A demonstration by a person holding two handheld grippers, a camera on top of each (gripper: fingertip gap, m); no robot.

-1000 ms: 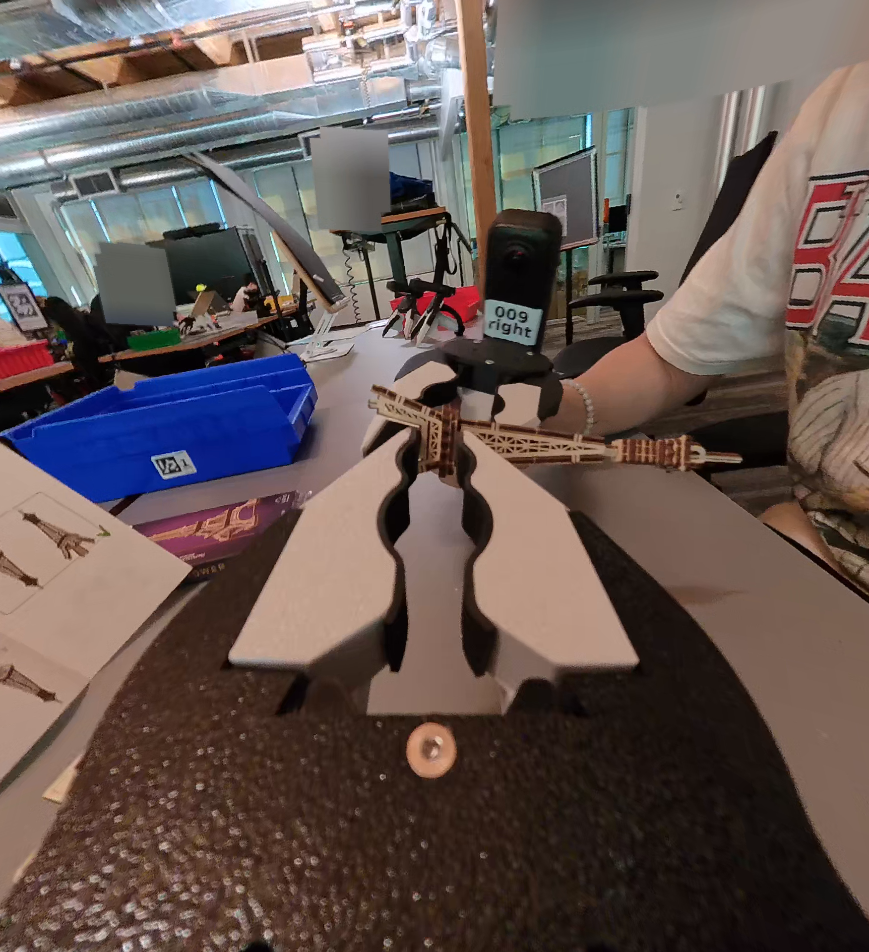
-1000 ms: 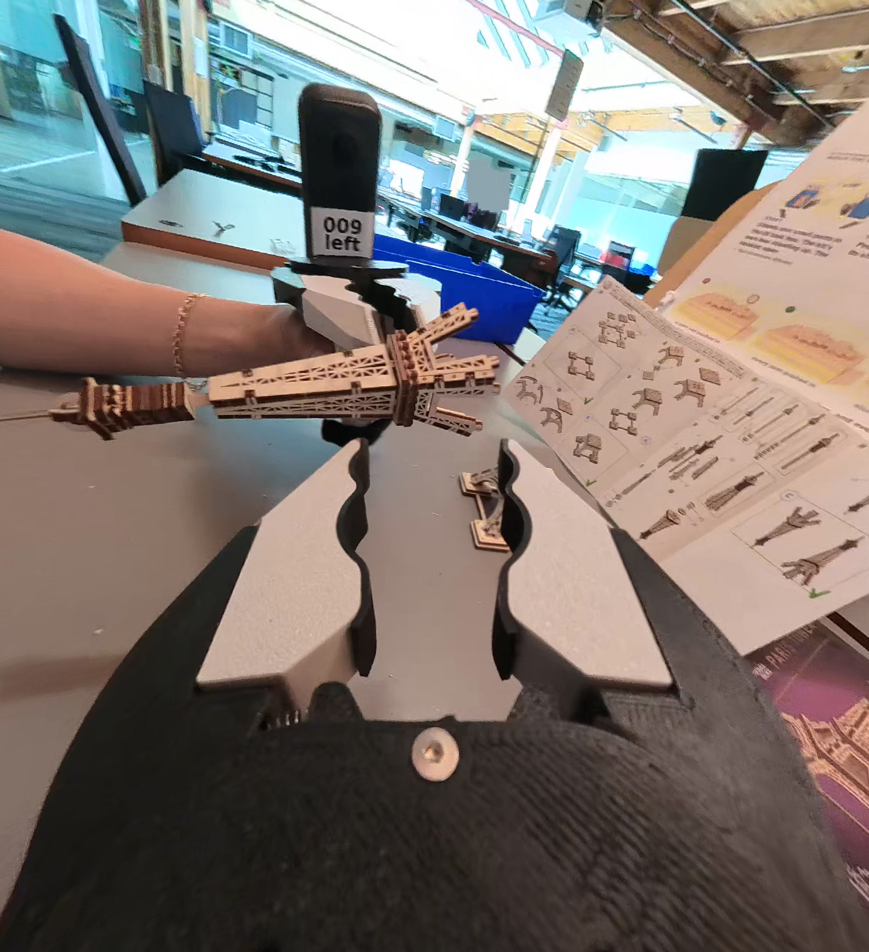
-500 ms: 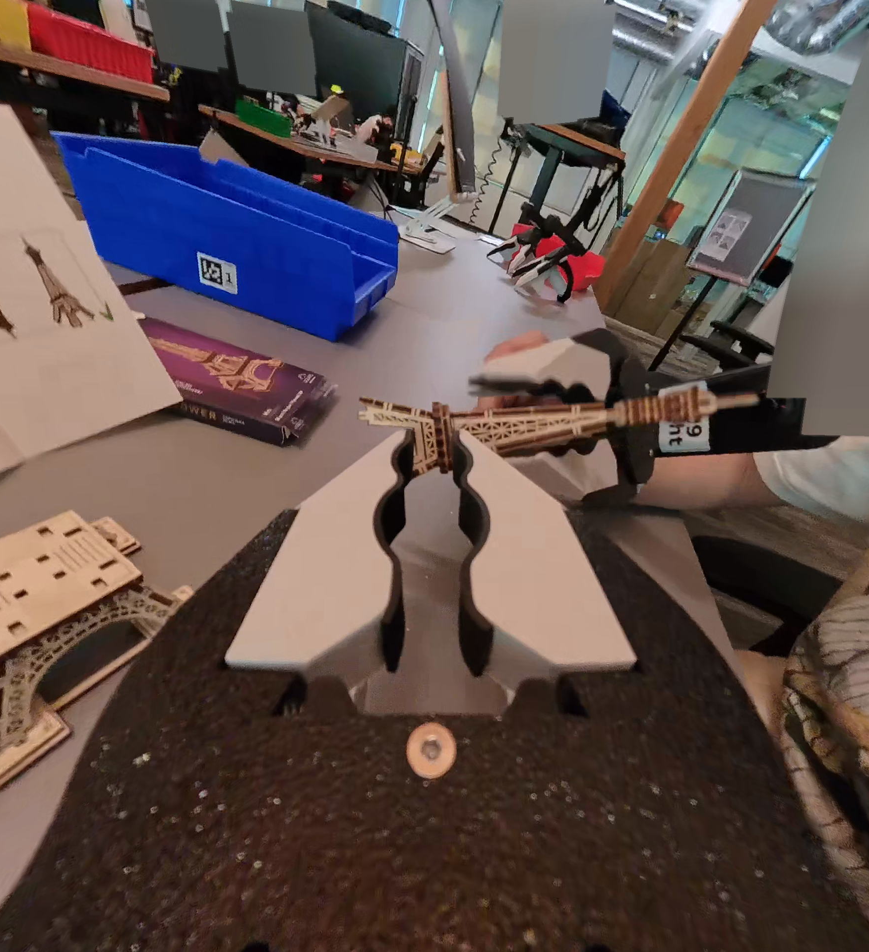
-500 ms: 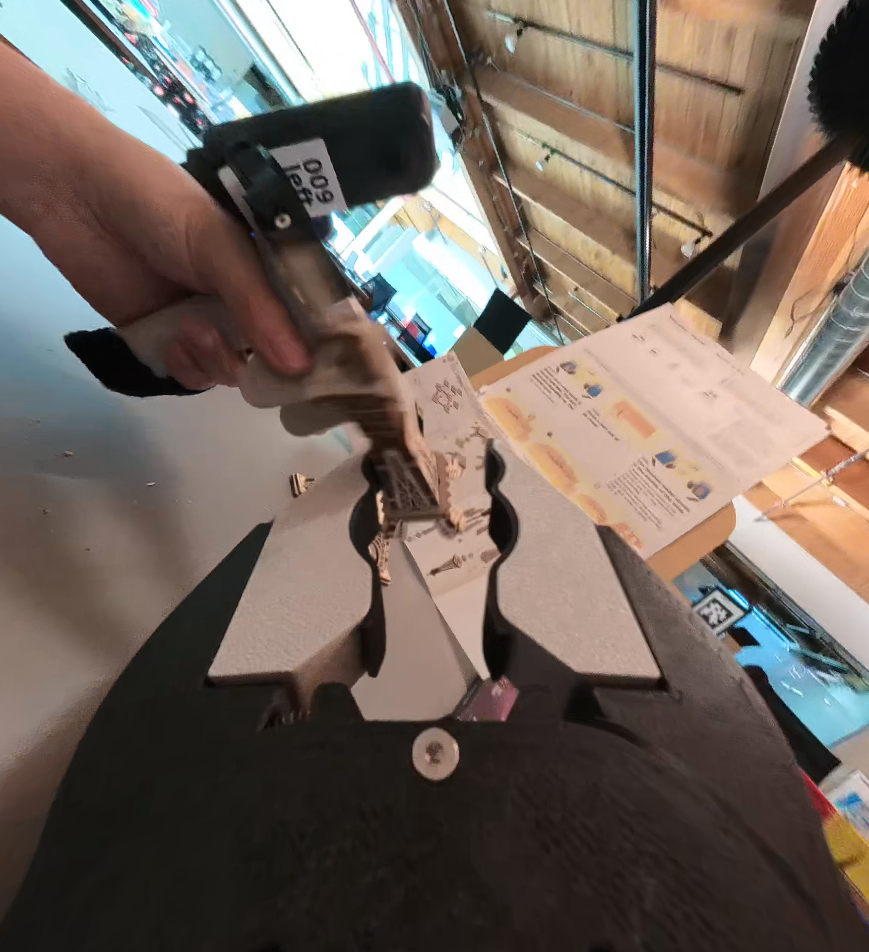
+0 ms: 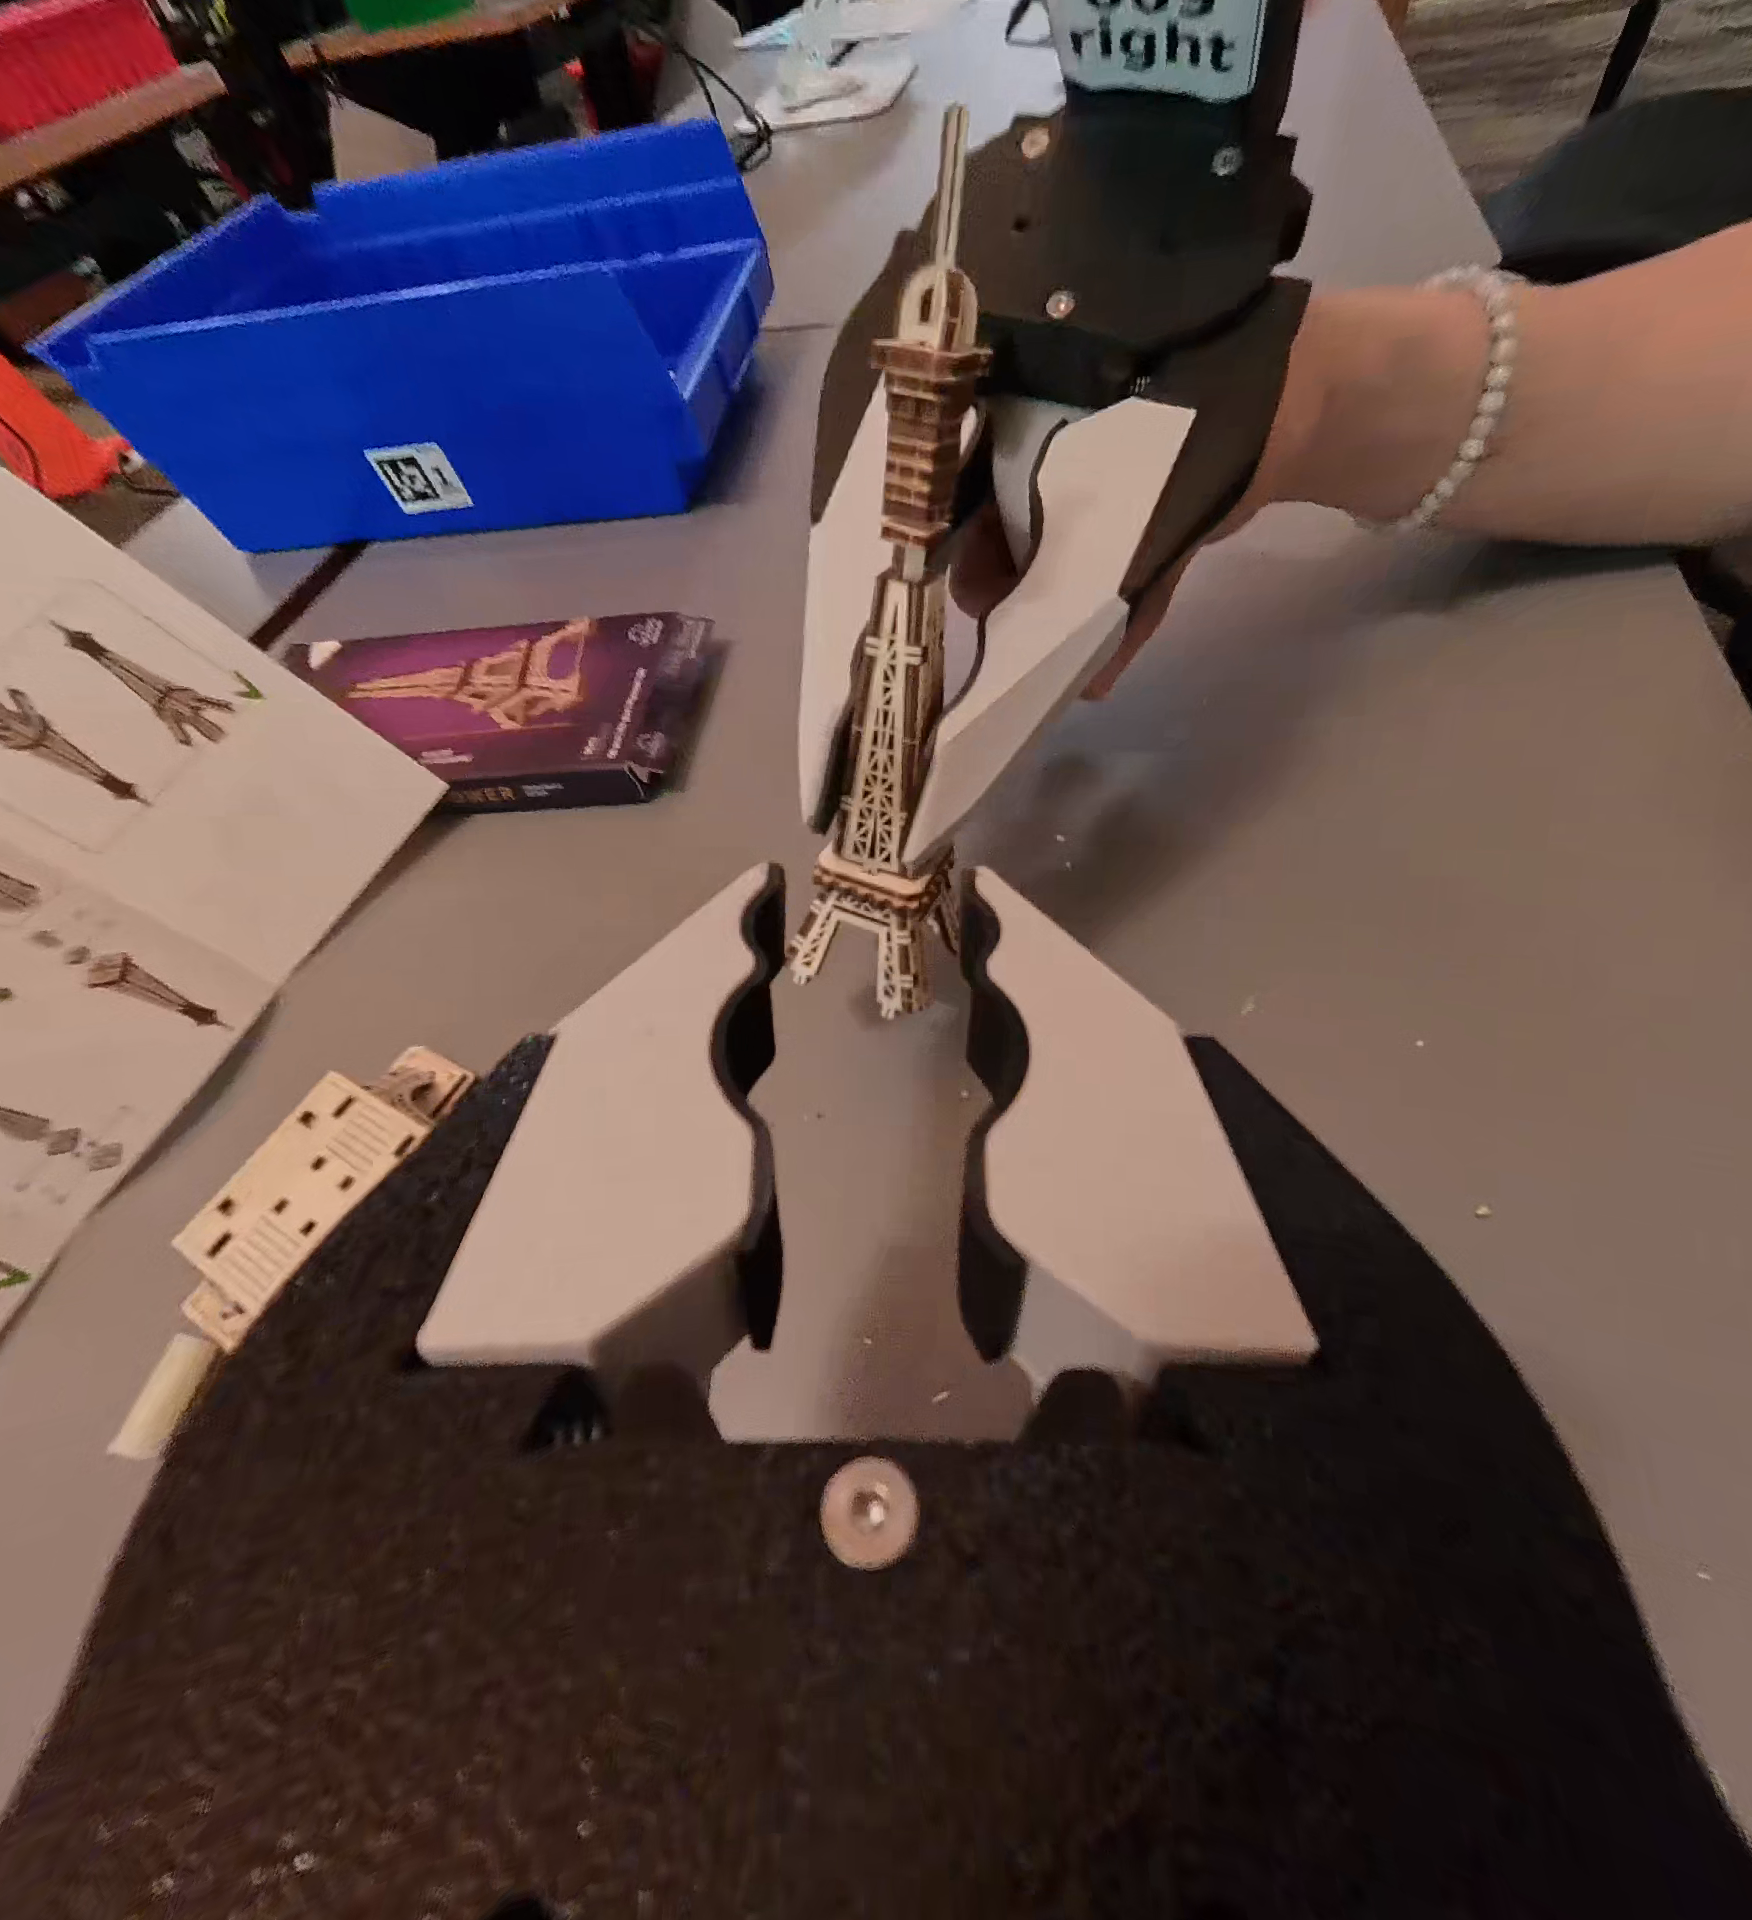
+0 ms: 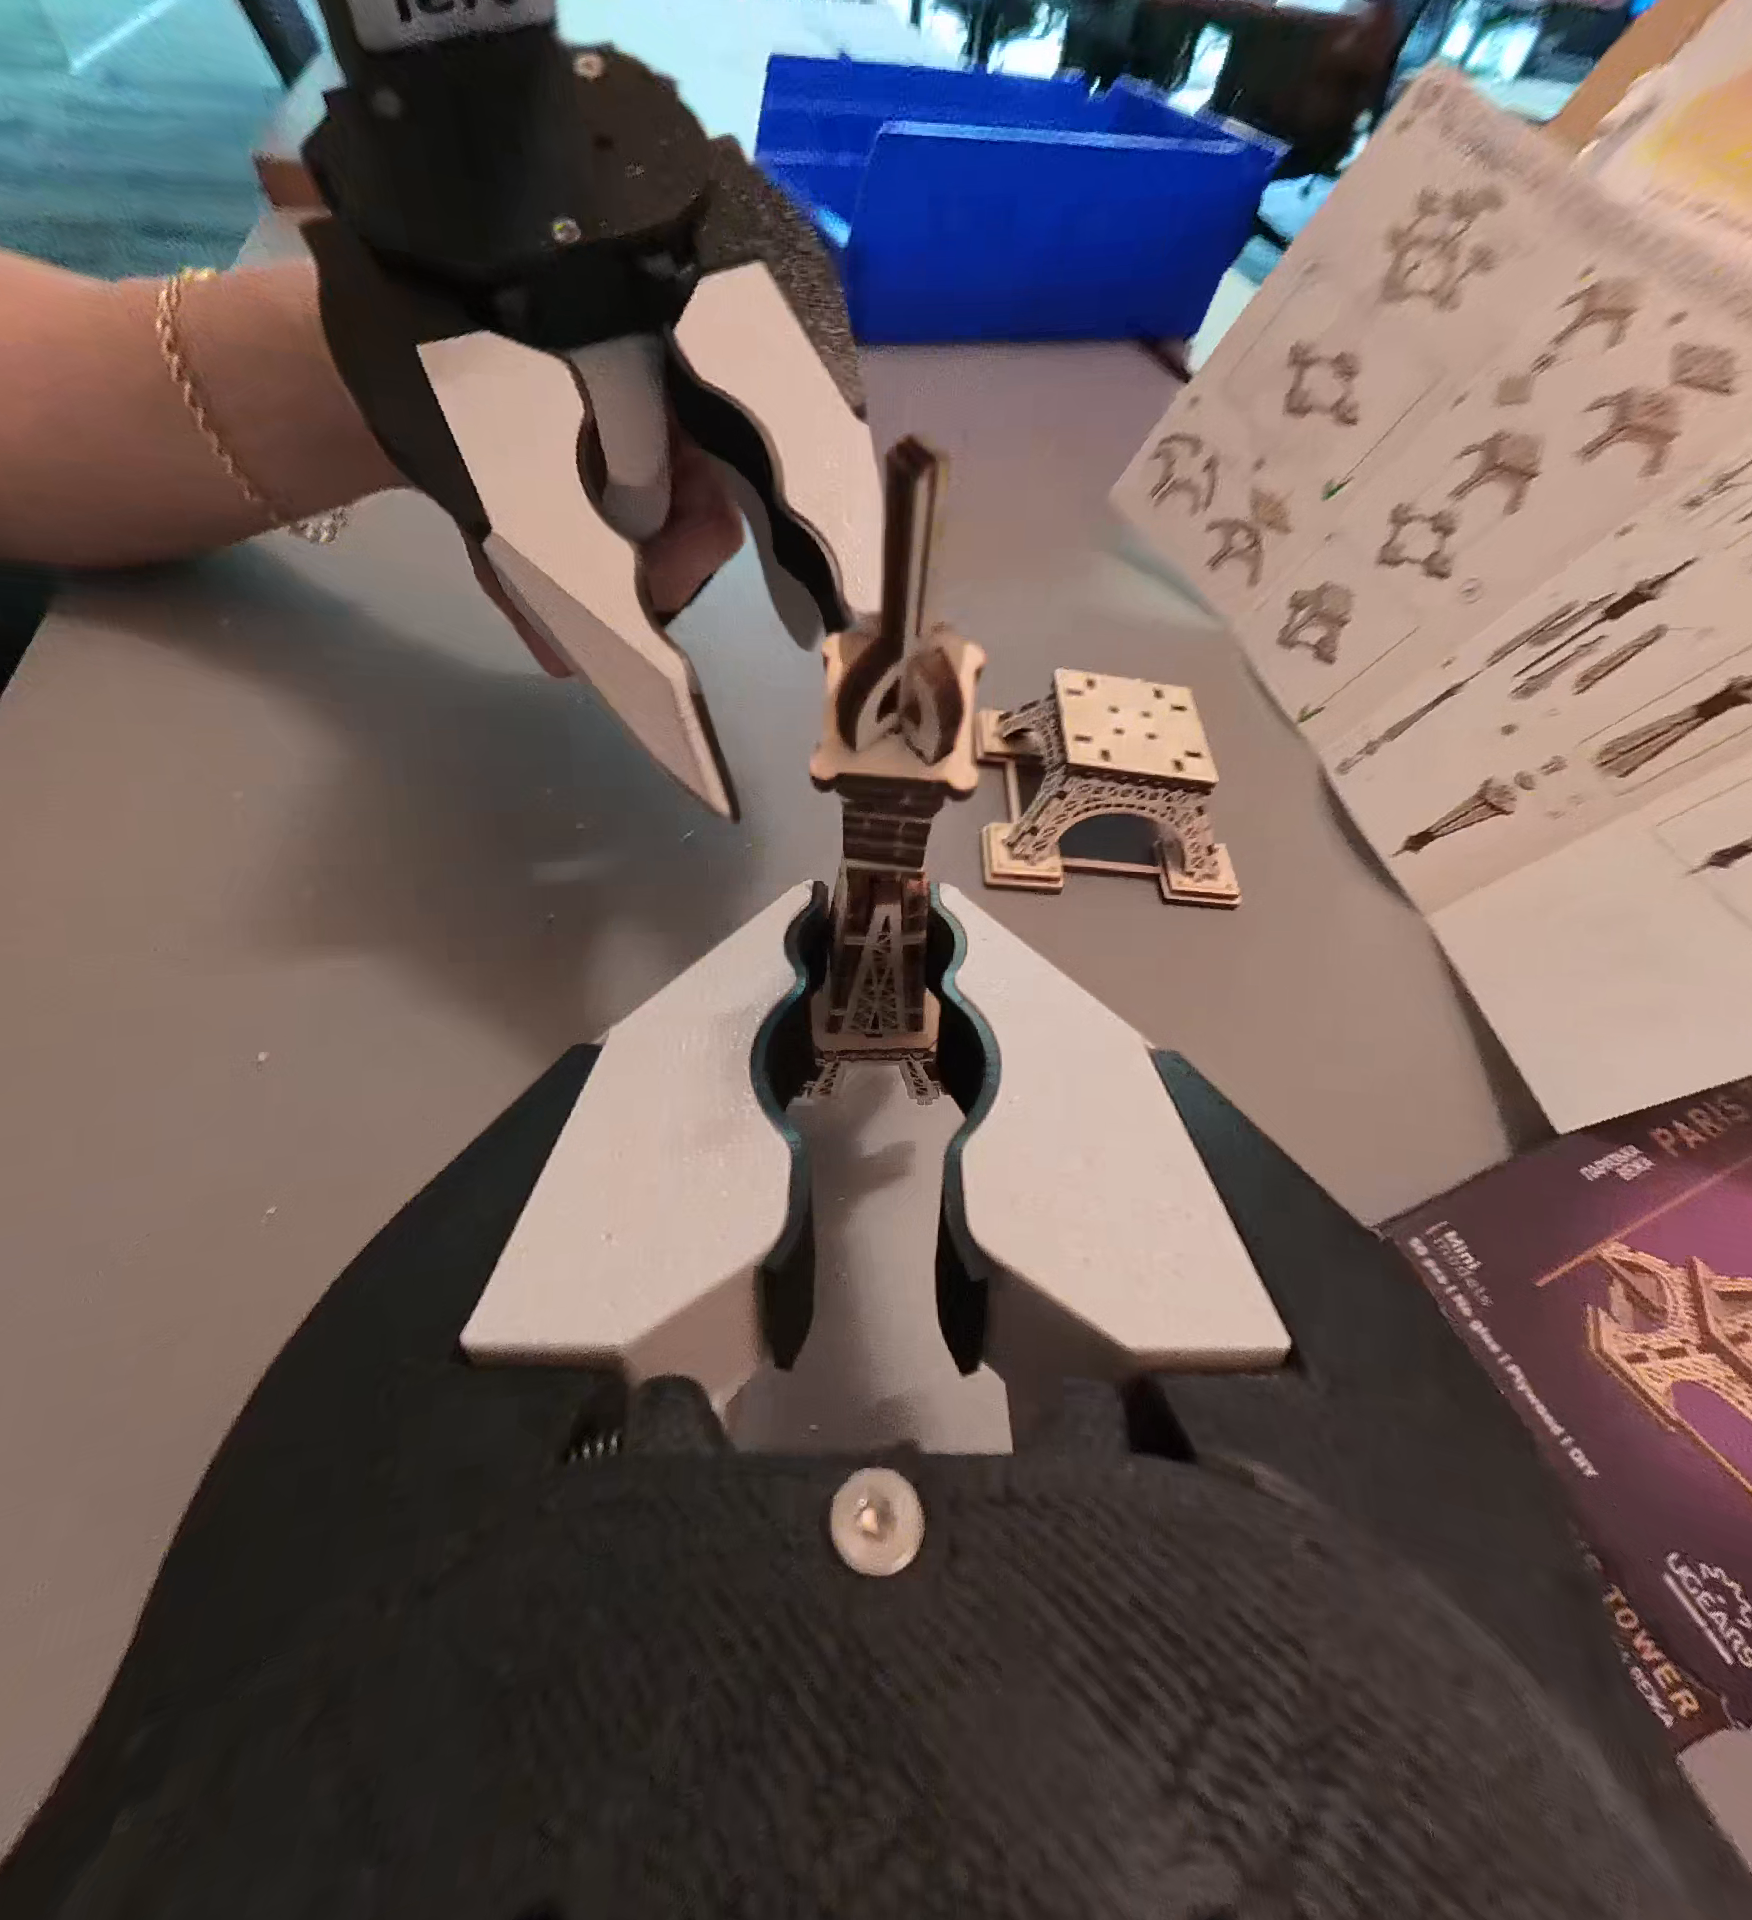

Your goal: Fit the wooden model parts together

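Note:
The wooden tower's upper part (image 5: 898, 727) stands upright, spire up, legs low over the grey table (image 5: 1371, 935); I cannot tell if they touch it. My right gripper (image 6: 877, 935) is shut on its lattice shaft, and it also shows in the left wrist view (image 5: 872, 836). My left gripper (image 5: 872, 914) is open and empty, its tips on either side of the tower's legs; in the right wrist view (image 6: 768, 717) it hangs open beside the tower's top. The wooden arched base (image 6: 1111, 800) sits apart on the table, partly hidden in the left wrist view (image 5: 311, 1184).
A blue bin (image 5: 415, 343) stands at the back of the table. A purple model box (image 5: 529, 707) lies beside it. Instruction sheets (image 6: 1526, 520) are propped beside the arched base. A person's forearm (image 5: 1578, 416) reaches in behind my right gripper. Both grippers' tips are close together, under 4 cm apart.
The tower part has turned from lying level to upright. My left gripper has let go of it and opened. My right gripper has closed on its shaft.

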